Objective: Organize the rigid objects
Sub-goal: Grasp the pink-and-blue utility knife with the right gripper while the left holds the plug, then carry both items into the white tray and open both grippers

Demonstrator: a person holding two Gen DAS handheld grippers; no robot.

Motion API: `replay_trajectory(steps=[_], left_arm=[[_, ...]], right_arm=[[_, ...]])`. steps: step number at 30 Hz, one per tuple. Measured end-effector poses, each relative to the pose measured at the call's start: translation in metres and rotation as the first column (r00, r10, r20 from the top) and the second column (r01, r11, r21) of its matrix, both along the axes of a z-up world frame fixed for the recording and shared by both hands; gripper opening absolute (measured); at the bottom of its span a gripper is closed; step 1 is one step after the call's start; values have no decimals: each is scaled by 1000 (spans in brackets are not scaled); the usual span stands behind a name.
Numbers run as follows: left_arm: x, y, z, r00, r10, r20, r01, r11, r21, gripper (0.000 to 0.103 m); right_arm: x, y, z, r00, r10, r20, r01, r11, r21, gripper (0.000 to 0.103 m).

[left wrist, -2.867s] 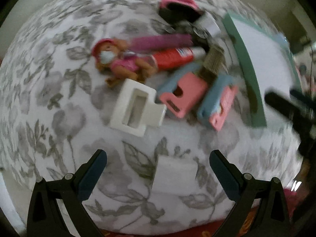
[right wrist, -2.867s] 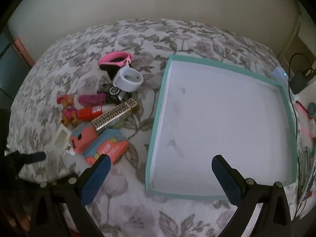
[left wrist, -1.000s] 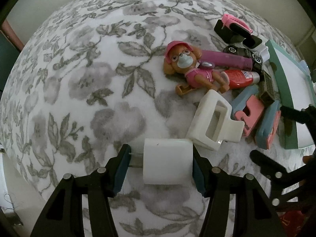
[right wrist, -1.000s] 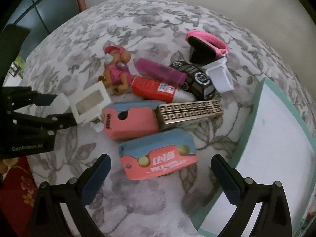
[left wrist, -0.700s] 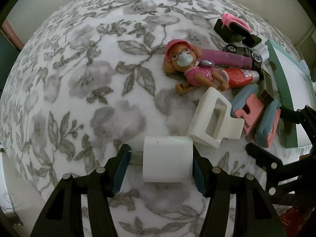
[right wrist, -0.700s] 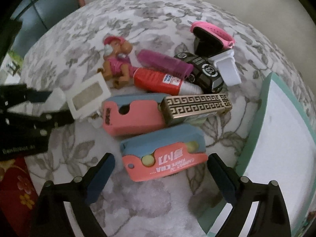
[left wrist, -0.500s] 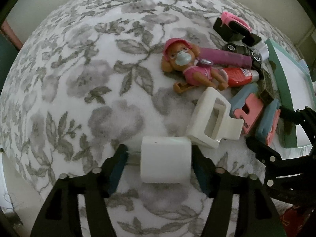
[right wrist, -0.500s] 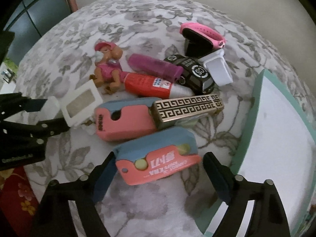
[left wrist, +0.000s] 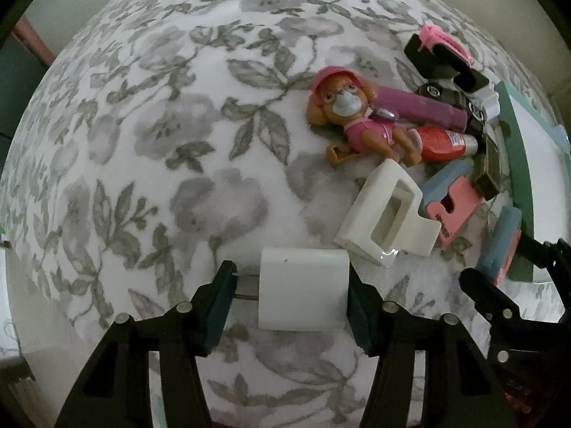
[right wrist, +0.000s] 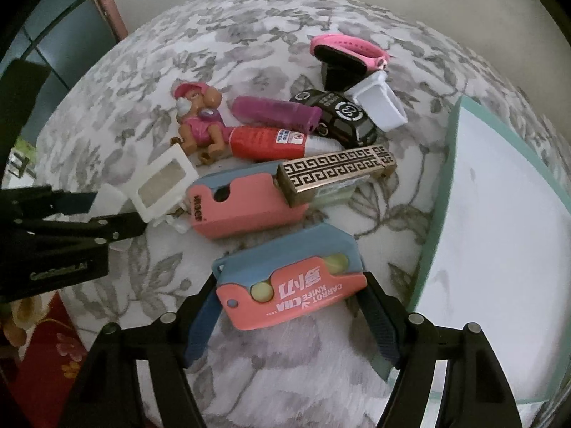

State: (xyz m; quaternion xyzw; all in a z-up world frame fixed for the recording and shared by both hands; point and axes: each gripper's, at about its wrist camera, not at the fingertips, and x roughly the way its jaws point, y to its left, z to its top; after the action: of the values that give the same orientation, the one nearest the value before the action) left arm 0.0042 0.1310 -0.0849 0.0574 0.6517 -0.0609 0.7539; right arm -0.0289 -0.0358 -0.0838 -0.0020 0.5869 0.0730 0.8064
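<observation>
My left gripper (left wrist: 289, 296) is shut on a white charger plug (left wrist: 303, 288) low over the floral cloth; its metal prongs touch the left finger. My right gripper (right wrist: 291, 306) is shut on the pink-and-blue carrot knife toy (right wrist: 291, 287), which lies on the cloth. Beyond it lie a second pink-and-blue toy (right wrist: 246, 207), a patterned gold box (right wrist: 335, 173), a red tube (right wrist: 267, 142), a purple tube (right wrist: 274, 112), a pup figure (right wrist: 200, 121), a black toy car (right wrist: 335, 116) and a white frame piece (left wrist: 385, 214). The left gripper also shows in the right wrist view (right wrist: 103, 207).
A teal-rimmed white tray (right wrist: 435, 221) lies to the right of the pile. A pink watch band on a black stand (right wrist: 346, 53) and a white clip (right wrist: 382, 103) sit at the far side. The table's edge and a red rug (right wrist: 53, 349) are at the lower left.
My right gripper moved down onto the carrot knife toy and closed on it. My left gripper stayed shut on the charger plug and barely moved.
</observation>
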Motion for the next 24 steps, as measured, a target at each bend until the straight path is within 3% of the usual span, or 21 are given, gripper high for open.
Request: replay_trajectory(steps=[6, 11, 14, 24], left_arm=[[13, -3, 43, 997, 22, 76, -21, 1000, -14, 59], [23, -33, 78, 991, 17, 135, -9, 998, -59, 59], [24, -62, 84, 989, 11, 147, 6, 994, -112, 59], [19, -173, 88, 975, -128, 181, 157, 975, -157, 59]], right_arm=[[-5, -23, 23, 997, -75, 29, 73, 994, 87, 77], [-9, -40, 46, 976, -197, 88, 187, 976, 114, 77], [-9, -55, 52, 949, -294, 110, 283, 953, 108, 77], [-7, -130, 57, 825, -546, 145, 547, 836, 34, 77]])
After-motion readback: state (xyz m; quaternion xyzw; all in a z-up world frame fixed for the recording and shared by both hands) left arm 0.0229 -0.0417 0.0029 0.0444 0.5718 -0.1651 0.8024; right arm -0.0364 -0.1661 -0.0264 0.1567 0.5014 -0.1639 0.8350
